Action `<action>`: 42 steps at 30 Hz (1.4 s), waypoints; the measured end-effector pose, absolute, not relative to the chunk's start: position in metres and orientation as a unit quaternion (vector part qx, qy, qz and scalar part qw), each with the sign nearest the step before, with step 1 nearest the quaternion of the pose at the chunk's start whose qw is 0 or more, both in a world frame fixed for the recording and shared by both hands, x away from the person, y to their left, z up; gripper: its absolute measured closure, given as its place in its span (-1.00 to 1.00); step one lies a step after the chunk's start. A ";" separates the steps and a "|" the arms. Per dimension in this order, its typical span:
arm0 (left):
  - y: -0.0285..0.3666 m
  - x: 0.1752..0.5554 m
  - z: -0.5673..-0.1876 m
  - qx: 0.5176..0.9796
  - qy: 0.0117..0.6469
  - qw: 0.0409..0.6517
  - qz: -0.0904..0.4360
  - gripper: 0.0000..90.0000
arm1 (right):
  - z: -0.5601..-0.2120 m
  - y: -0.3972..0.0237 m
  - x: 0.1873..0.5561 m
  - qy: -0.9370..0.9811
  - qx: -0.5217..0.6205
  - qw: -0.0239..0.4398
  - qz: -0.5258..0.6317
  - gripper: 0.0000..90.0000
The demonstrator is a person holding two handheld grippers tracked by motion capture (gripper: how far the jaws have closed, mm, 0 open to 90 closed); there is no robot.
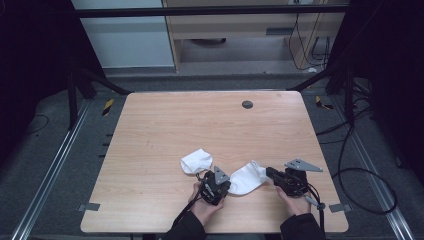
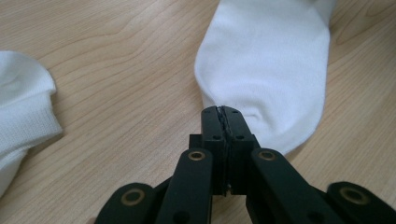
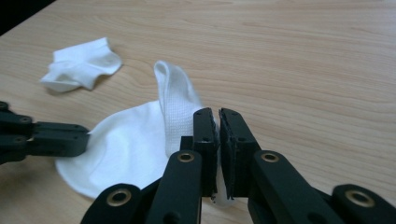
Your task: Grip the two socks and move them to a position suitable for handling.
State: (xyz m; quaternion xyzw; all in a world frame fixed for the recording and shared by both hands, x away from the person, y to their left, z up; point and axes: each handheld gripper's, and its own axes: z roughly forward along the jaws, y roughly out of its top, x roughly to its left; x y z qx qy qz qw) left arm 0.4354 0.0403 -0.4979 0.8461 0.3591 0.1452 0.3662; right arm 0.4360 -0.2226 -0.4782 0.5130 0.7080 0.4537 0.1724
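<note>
White sock (image 1: 248,177) stretched between both claws, seemingly pinched at each end.

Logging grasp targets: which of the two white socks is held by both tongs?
The sock nearer the person, pinched at both ends; the crumpled sock lies untouched.

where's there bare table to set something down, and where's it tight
The far half of the table is bare, from the loose sock up to the far edge, apart from the small dark disc. The left side, beside that sock, is free too. It is crowded near the front edge, where the left gripper and right gripper pinch the held sock.
</note>
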 end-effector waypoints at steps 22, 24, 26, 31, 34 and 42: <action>0.059 0.435 -0.470 0.829 0.347 0.404 0.170 0.17 | -0.474 -0.224 0.436 0.720 0.484 0.244 0.433 0.38; 0.071 0.436 -0.459 0.825 0.346 0.406 0.186 0.04 | -0.471 -0.223 0.437 0.719 0.482 0.243 0.438 0.31; 0.084 0.438 -0.449 0.822 0.344 0.409 0.196 0.01 | -0.468 -0.222 0.438 0.718 0.477 0.246 0.442 0.27; 0.126 0.442 -0.434 0.813 0.356 0.400 0.228 -0.05 | -0.457 -0.212 0.441 0.723 0.457 0.248 0.454 0.19; 0.151 0.444 -0.433 0.804 0.375 0.391 0.243 -0.03 | -0.451 -0.204 0.444 0.727 0.445 0.238 0.465 0.19; 0.198 0.447 -0.445 0.783 0.423 0.380 0.253 0.09 | -0.441 -0.161 0.461 0.749 0.404 0.213 0.479 0.21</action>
